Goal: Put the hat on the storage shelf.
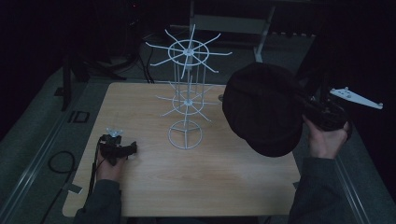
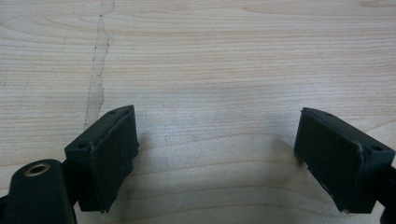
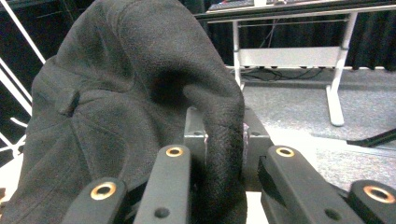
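Cap (image 1: 264,109) brim pinched, hiding right gripper's (image 3: 224,154) jaws.

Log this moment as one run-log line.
right tongs: shut on dark cap, held above table | left tongs: open, empty | wire rack: bare

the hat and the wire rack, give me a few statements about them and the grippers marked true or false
1. The right gripper is shut on the hat. True.
2. The hat hangs on the wire rack. False: it is held in the air to the right of the rack.
3. The left gripper holds a cup. False: its fingers stand open with nothing between them.
4. The left gripper sits low over the wooden table. True.
5. The rack lies on its side. False: it stands upright.
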`<state>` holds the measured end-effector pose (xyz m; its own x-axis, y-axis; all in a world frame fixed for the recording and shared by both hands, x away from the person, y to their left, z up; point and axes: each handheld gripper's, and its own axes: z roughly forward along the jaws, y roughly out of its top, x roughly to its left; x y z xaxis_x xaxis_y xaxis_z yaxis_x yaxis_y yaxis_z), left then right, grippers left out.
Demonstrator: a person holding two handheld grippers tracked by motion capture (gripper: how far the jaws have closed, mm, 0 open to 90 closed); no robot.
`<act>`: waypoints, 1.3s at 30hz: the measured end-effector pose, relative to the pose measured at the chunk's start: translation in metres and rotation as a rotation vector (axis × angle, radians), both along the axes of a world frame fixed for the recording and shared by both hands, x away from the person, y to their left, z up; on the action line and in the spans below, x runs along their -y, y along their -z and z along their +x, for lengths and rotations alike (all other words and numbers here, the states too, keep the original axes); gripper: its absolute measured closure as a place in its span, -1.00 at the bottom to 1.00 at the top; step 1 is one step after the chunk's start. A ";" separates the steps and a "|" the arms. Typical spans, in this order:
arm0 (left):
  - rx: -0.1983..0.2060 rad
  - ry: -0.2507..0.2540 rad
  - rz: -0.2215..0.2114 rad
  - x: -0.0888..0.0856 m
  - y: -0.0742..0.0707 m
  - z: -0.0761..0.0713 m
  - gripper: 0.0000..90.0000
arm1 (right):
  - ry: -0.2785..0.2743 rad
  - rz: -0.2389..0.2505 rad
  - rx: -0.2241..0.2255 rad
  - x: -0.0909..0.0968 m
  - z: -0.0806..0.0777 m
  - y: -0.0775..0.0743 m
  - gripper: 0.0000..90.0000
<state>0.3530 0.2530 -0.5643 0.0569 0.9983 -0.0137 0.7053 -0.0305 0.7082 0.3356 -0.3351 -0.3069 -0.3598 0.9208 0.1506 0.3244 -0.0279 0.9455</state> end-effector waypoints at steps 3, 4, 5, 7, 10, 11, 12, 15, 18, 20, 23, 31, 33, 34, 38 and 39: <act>0.000 0.000 0.000 0.000 0.000 0.000 -0.68 | -0.014 0.007 0.002 -0.001 0.001 -0.001 0.72; 0.000 0.000 0.000 0.000 0.000 0.000 -0.68 | -0.023 0.010 0.002 -0.001 0.001 -0.002 0.72; 0.000 0.000 0.000 0.000 0.000 0.000 -0.68 | -0.029 0.017 0.003 -0.001 0.001 -0.003 0.72; 0.000 0.000 0.000 0.000 0.000 0.000 -0.68 | -0.043 0.025 0.007 -0.002 0.002 -0.004 0.72; 0.000 0.000 0.000 0.000 0.000 0.000 -0.68 | -0.066 0.038 0.013 -0.003 0.002 -0.006 0.72; 0.000 0.000 0.000 0.000 0.000 0.000 -0.68 | -0.073 0.041 0.015 -0.003 0.002 -0.006 0.72; 0.000 0.000 0.000 0.000 0.000 0.000 -0.68 | -0.081 0.045 0.019 -0.003 0.002 -0.007 0.72; 0.000 0.000 0.000 0.000 0.000 0.000 -0.68 | -0.101 0.055 0.028 -0.004 0.001 -0.010 0.72; -0.002 0.001 0.001 0.000 0.000 0.000 -0.68 | -0.125 0.070 0.035 -0.005 0.001 -0.012 0.72; -0.001 0.001 0.001 0.000 0.000 0.000 -0.68 | -0.143 0.086 0.036 -0.005 0.000 -0.013 0.72; -0.001 0.002 0.002 0.000 0.000 0.000 -0.68 | -0.164 0.102 0.044 -0.004 0.000 -0.014 0.72; -0.001 0.002 0.002 0.000 0.000 0.000 -0.68 | -0.235 0.112 0.068 -0.004 -0.002 -0.015 0.71; -0.001 0.002 0.002 0.000 0.000 0.000 -0.68 | -0.258 0.115 0.071 -0.004 -0.003 -0.016 0.71; -0.001 0.002 0.002 0.000 0.000 0.000 -0.68 | -0.258 0.115 0.071 -0.004 -0.003 -0.016 0.71; -0.001 0.002 0.003 0.000 0.000 0.000 -0.68 | -0.286 0.110 0.083 -0.004 -0.004 -0.018 0.71; -0.001 0.002 0.003 0.000 0.000 0.000 -0.68 | -0.294 0.111 0.088 -0.004 -0.005 -0.018 0.71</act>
